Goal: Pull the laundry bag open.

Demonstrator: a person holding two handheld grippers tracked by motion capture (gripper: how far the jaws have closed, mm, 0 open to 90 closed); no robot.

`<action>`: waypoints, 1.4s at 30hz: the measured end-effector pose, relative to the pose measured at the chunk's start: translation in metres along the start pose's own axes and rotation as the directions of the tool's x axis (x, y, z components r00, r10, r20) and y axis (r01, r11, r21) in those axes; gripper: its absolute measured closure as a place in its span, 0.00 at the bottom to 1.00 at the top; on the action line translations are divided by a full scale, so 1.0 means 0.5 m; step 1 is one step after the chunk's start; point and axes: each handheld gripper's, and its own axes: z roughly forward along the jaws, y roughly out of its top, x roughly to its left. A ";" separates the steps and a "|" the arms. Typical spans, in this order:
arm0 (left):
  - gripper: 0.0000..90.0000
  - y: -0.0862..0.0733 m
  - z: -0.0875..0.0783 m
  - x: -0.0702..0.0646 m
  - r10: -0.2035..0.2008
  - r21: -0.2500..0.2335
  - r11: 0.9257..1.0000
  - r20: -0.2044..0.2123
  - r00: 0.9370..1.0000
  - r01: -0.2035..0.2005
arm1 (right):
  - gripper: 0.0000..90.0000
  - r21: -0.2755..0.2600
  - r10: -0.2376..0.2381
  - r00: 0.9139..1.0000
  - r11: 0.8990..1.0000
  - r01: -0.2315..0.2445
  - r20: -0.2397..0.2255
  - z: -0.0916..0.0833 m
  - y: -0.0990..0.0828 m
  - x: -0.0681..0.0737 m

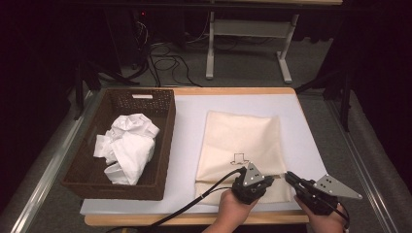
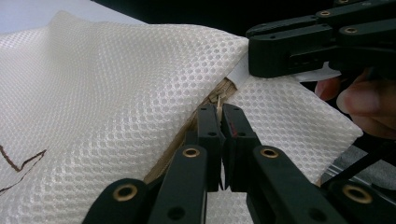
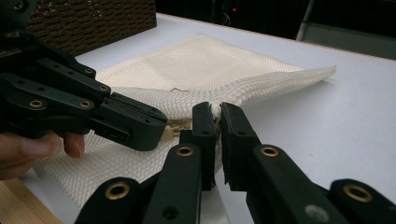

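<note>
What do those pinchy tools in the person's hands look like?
Both are black. The left gripper and right gripper each have two long flat jaws on jointed bars with brass-coloured rivets. Each carries a grey three-cornered plate dotted with small holes, and a black cable trails from the left one. No sleeves are in view.

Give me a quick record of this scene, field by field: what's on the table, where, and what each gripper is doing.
surface: white table top
main item: cream mesh laundry bag, lying flat, right of centre
bag detail: zipper along its near edge
left gripper: shut on the zipper pull
right gripper: shut on the bag's edge at the zipper's end
container: brown wicker basket, at the table's left
basket contents: crumpled white clothing
hands: one behind each gripper, at the near edge
</note>
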 end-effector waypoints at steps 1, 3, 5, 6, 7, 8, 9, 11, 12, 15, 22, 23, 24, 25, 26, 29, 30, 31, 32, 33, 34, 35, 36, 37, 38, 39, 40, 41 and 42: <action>0.97 -0.001 0.000 0.001 -0.006 0.003 1.000 0.002 1.000 0.006 | 0.96 0.000 0.001 1.000 1.000 -0.001 -0.003 0.000 0.000 0.000; 0.97 -0.003 -0.001 0.005 -0.023 0.011 1.000 -0.014 1.000 0.023 | 0.97 -0.008 0.025 1.000 1.000 -0.025 -0.010 -0.001 -0.001 -0.002; 0.97 -0.007 -0.004 0.015 -0.042 0.012 0.999 -0.020 0.999 0.043 | 0.97 -0.031 0.057 0.998 0.998 -0.057 -0.004 -0.008 -0.001 -0.015; 0.97 -0.013 -0.009 0.026 -0.058 0.021 0.998 -0.028 0.998 0.059 | 0.97 -0.030 0.066 0.998 0.997 -0.066 -0.001 -0.010 -0.002 -0.019; 0.97 -0.016 -0.012 0.031 -0.059 0.023 0.998 -0.032 0.998 0.060 | 0.97 -0.033 0.069 0.998 0.997 -0.069 0.006 -0.011 -0.004 -0.022; 0.97 -0.018 -0.014 0.034 -0.061 0.027 0.998 -0.033 0.998 0.062 | 0.97 -0.031 0.065 0.998 0.997 -0.065 0.006 -0.011 -0.005 -0.024; 0.97 -0.020 -0.016 0.036 -0.063 0.030 0.997 -0.038 0.997 0.064 | 0.97 -0.027 0.063 0.998 0.998 -0.062 0.006 -0.011 -0.005 -0.023; 0.97 -0.022 -0.019 0.037 -0.058 0.028 0.998 -0.039 0.998 0.060 | 0.97 -0.022 0.053 0.999 0.998 -0.052 0.009 -0.009 -0.004 -0.021; 0.97 -0.022 -0.021 0.037 -0.051 0.030 0.998 -0.044 0.998 0.052 | 0.97 -0.020 0.051 0.999 0.999 -0.050 0.009 -0.009 -0.004 -0.019; 0.97 -0.023 -0.024 0.040 -0.052 0.038 0.998 -0.048 0.998 0.054 | 0.97 -0.016 0.041 0.999 0.999 -0.041 0.015 -0.007 -0.005 -0.017; 0.97 -0.033 -0.037 0.048 -0.049 0.044 0.998 -0.053 0.997 0.052 | 0.97 -0.015 0.033 0.999 0.999 -0.033 0.028 -0.008 -0.005 -0.017; 0.97 -0.034 -0.039 0.049 -0.051 0.043 0.998 -0.049 0.997 0.053 | 0.97 -0.011 0.042 0.999 0.999 -0.042 0.025 -0.009 -0.005 -0.018; 0.97 -0.035 -0.040 0.048 -0.048 0.045 0.998 -0.053 0.997 0.051 | 0.97 -0.012 0.034 0.999 0.999 -0.034 0.021 -0.008 -0.006 -0.018; 0.97 -0.036 -0.041 0.048 -0.044 0.045 0.998 -0.055 0.998 0.047 | 0.97 -0.009 0.031 0.999 0.999 -0.031 0.023 -0.008 -0.006 -0.015; 0.97 -0.037 -0.043 0.048 -0.044 0.042 0.998 -0.053 0.998 0.046 | 0.97 -0.007 0.028 0.999 1.000 -0.027 0.023 -0.008 -0.005 -0.014; 0.97 -0.043 -0.051 0.056 -0.051 0.042 0.998 -0.071 0.996 0.054 | 0.97 -0.012 0.032 0.999 0.999 -0.031 0.032 -0.010 -0.004 -0.016; 0.97 -0.046 -0.056 0.060 -0.056 0.044 0.997 -0.082 0.995 0.060 | 0.97 -0.017 0.033 0.999 0.999 -0.032 0.037 -0.011 -0.005 -0.018; 0.97 -0.050 -0.061 0.066 -0.066 0.044 0.997 -0.088 0.994 0.070 | 0.97 -0.018 0.040 0.998 0.999 -0.039 0.046 -0.013 -0.006 -0.020; 0.97 -0.054 -0.067 0.072 -0.077 0.043 0.996 -0.088 0.993 0.081 | 0.97 -0.021 0.043 0.998 0.999 -0.042 0.049 -0.015 -0.006 -0.024; 0.97 -0.057 -0.074 0.077 -0.078 0.043 0.996 -0.093 0.993 0.083 | 0.97 -0.022 0.054 0.997 0.998 -0.053 0.045 -0.016 -0.007 -0.027; 0.97 -0.060 -0.080 0.080 -0.079 0.044 0.995 -0.101 0.992 0.084 | 0.97 -0.018 0.053 0.997 0.998 -0.052 0.049 -0.016 -0.009 -0.027; 0.97 -0.062 -0.086 0.083 -0.079 0.047 0.995 -0.106 0.991 0.084 | 0.97 -0.017 0.048 0.998 0.999 -0.047 0.046 -0.015 -0.009 -0.027; 0.97 -0.062 -0.086 0.083 -0.079 0.047 0.995 -0.106 0.991 0.084 | 0.97 -0.017 0.048 0.998 0.999 -0.047 0.046 -0.015 -0.009 -0.027; 0.97 -0.065 -0.099 0.090 -0.081 0.050 0.995 -0.120 0.989 0.087 | 0.97 -0.013 0.052 0.997 0.999 -0.052 0.050 -0.015 -0.009 -0.024; 0.97 -0.066 -0.107 0.094 -0.084 0.049 0.995 -0.125 0.989 0.091 | 0.97 -0.017 0.048 0.998 0.999 -0.048 0.049 -0.015 -0.008 -0.025; 0.97 -0.067 -0.114 0.097 -0.089 0.044 0.995 -0.118 0.989 0.095 | 0.97 -0.016 0.050 0.998 0.999 -0.049 0.049 -0.015 -0.008 -0.025; 0.97 -0.067 -0.114 0.097 -0.089 0.044 0.995 -0.118 0.989 0.095 | 0.97 -0.017 0.048 0.998 0.999 -0.047 0.043 -0.013 -0.009 -0.024; 0.97 -0.067 -0.126 0.098 -0.076 0.047 0.995 -0.130 0.989 0.083 | 0.97 -0.014 0.040 0.998 0.999 -0.040 0.044 -0.012 -0.009 -0.022; 0.97 -0.067 -0.126 0.098 -0.076 0.047 0.995 -0.130 0.989 0.083 | 0.97 -0.014 0.040 0.998 0.999 -0.040 0.044 -0.012 -0.009 -0.022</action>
